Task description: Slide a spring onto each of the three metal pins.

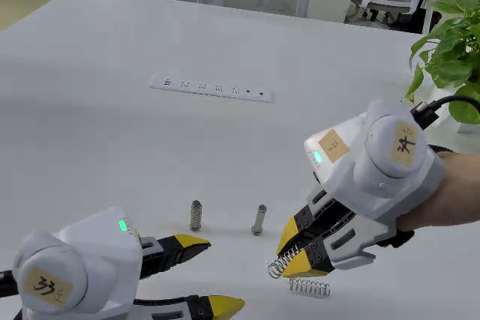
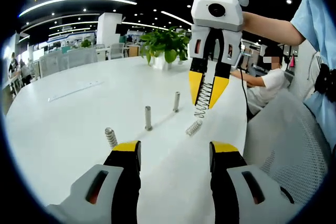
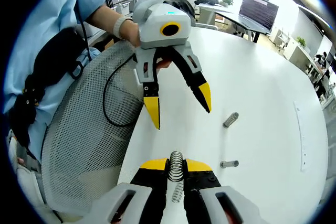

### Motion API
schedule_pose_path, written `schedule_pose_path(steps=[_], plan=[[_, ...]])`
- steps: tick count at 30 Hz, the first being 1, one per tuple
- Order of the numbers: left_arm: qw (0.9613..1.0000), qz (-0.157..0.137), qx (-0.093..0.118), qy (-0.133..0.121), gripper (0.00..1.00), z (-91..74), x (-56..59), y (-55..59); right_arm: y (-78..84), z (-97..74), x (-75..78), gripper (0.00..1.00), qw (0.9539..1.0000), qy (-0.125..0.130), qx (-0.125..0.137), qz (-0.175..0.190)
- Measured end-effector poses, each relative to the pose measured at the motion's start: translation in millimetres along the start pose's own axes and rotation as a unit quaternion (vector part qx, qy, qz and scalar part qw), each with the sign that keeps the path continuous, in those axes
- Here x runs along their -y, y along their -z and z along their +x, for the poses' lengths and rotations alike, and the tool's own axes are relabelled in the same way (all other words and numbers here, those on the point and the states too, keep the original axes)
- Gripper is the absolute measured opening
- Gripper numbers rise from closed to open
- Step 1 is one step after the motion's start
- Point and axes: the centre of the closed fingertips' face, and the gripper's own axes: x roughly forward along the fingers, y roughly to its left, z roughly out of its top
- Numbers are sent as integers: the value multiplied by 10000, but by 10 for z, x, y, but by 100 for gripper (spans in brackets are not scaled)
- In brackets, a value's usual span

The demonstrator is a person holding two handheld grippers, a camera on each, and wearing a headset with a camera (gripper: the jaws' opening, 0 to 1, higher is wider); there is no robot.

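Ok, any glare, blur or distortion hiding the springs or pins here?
Head view: even light, faint shadows, bare pin clear. Left gripper view: fisheye curves the table, pin legible there too. Right gripper view: background washed out at top, held spring sharp.

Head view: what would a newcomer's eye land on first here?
The white, yellow-tipped right gripper, at right, pinching a coiled metal spring above the white table. Left of it stand a bare metal pin and a pin already wearing a spring. Another loose spring lies on the table by the gripper.
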Motion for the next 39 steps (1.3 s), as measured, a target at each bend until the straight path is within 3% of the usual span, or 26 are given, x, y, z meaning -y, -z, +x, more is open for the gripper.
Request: schedule_pose_path(steps=[8, 14, 22, 26, 30, 39], plan=[[9988, -83, -33, -488, 63, -167, -186, 13, -35, -28, 142, 7, 9998, -29, -122, -131], [9971, -186, -124, -725, 72, -240, -265, 75, -48, -42, 230, 7, 9993, -36, -259, -279], [9942, -214, -237, -1028, 84, -294, -364, 140, -17, -92, 457, 7, 9978, 101, -469, -454], [9931, -213, -317, -1108, 93, -287, -400, 201, 36, -90, 583, 7, 9944, 276, -746, -690], [9931, -236, -363, -1092, 98, -282, -403, 235, 63, -73, 671, 7, 9928, 296, -884, -747], [9929, -261, -391, -1092, 99, -268, -416, 257, 129, -29, 879, 7, 9865, 378, -1244, -994]])
